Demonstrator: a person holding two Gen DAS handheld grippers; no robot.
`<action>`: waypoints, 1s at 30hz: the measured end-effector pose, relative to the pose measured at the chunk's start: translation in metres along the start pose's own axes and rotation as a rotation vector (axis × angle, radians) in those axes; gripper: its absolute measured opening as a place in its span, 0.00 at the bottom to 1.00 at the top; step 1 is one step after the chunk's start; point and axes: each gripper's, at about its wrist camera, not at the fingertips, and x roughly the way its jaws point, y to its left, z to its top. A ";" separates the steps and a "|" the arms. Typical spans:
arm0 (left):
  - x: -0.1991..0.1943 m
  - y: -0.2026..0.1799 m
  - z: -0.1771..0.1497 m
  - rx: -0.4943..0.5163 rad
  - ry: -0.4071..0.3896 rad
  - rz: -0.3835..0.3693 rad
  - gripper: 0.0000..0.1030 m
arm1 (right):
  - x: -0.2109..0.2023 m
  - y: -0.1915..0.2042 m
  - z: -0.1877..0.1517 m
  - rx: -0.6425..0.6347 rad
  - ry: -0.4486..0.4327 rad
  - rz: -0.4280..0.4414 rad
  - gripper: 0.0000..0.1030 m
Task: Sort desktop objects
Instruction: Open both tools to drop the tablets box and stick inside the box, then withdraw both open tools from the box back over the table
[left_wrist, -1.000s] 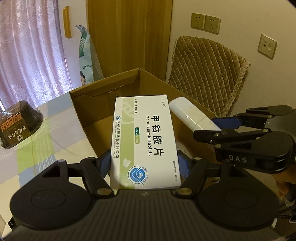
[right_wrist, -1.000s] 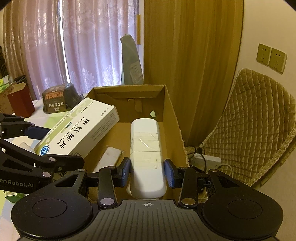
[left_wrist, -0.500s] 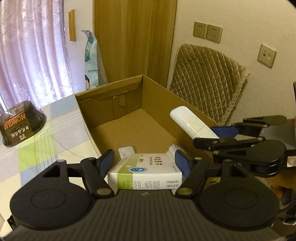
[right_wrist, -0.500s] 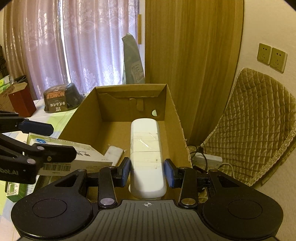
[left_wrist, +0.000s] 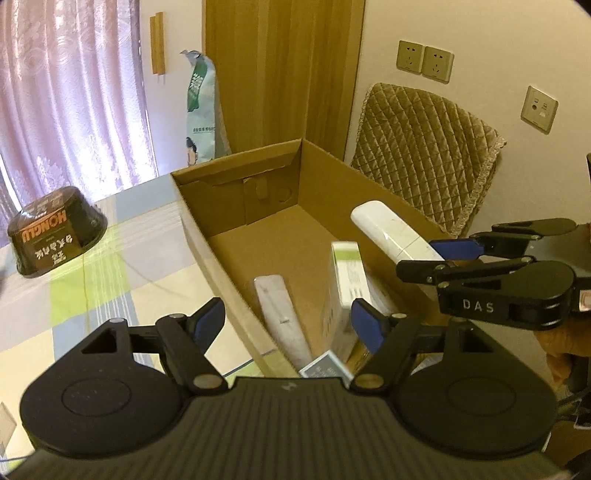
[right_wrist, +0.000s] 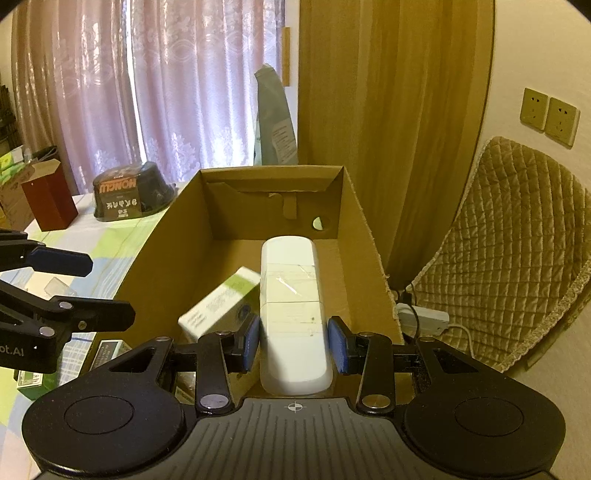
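A table under a pale green, blue and white checked cloth (left_wrist: 92, 295) carries an open brown cardboard box (left_wrist: 229, 206), its far wall notched with a tab and a round hole. Beyond the box's right wall stands a chair draped in an olive quilted cover (left_wrist: 424, 155); pink lace curtains (right_wrist: 147, 92) hang at the far left.

On the cloth left of the box sits an upturned black instant-noodle bowl with orange lettering (left_wrist: 55, 232), and the right wrist view shows a dark red carton (right_wrist: 50, 197) further left.

The left gripper (left_wrist: 288, 319) hangs over the box's near left wall with its blue-padded fingers (left_wrist: 208, 319) spread wide and holding nothing. Beneath it, inside the box, the white-and-green medicine carton (left_wrist: 349, 277) is blurred and tilted on edge at the near end, beside a flat white remote-like bar (left_wrist: 282, 314) lying on the box floor.

The right gripper (right_wrist: 294, 345) holds its blue pads (right_wrist: 252, 341) against both sides of a long white rounded plastic case (right_wrist: 291, 302), which points toward the box's far wall above the floor on the right side, its left edge just beside the tilted carton.

A small grey box (left_wrist: 325, 365) shows at the left gripper's near edge.
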 end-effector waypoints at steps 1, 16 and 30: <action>-0.001 0.001 -0.001 -0.004 -0.001 0.002 0.69 | 0.001 0.001 0.000 0.000 0.001 0.001 0.38; -0.016 0.016 -0.017 -0.032 -0.001 0.021 0.71 | 0.005 0.015 0.008 -0.012 -0.003 0.008 0.15; -0.034 0.029 -0.035 -0.047 0.005 0.050 0.74 | -0.023 0.039 0.008 -0.041 -0.068 0.025 0.15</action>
